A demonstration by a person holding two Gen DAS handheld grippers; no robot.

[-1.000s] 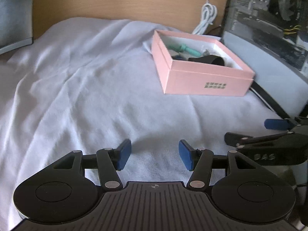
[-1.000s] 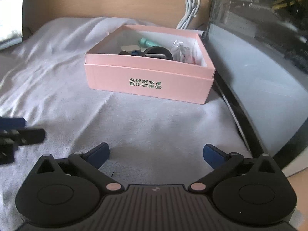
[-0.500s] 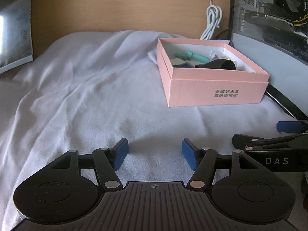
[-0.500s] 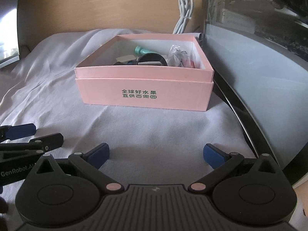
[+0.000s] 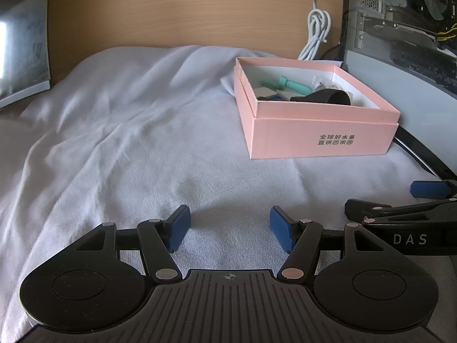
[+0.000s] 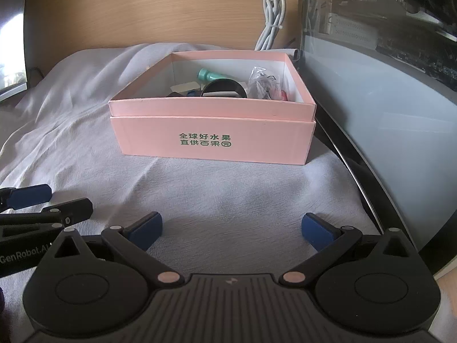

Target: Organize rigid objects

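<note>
Both grippers empty over the cloth, everything's in the pink box

Left gripper point(image 5: 228, 225) has its jaws spread wide with nothing between them, and the right gripper point(image 6: 231, 230) is spread apart too, both hanging just above the white cloth point(image 5: 128, 143). The box point(image 6: 214, 140) sits on the cloth near a glass-sided PC case point(image 6: 385, 100), well ahead of both grippers. Inside it: a teal tool point(image 5: 285, 83), a black ring point(image 6: 224, 88) and a small plastic bag point(image 6: 262, 81). White cable point(image 6: 271, 20) is coiled behind.
</note>
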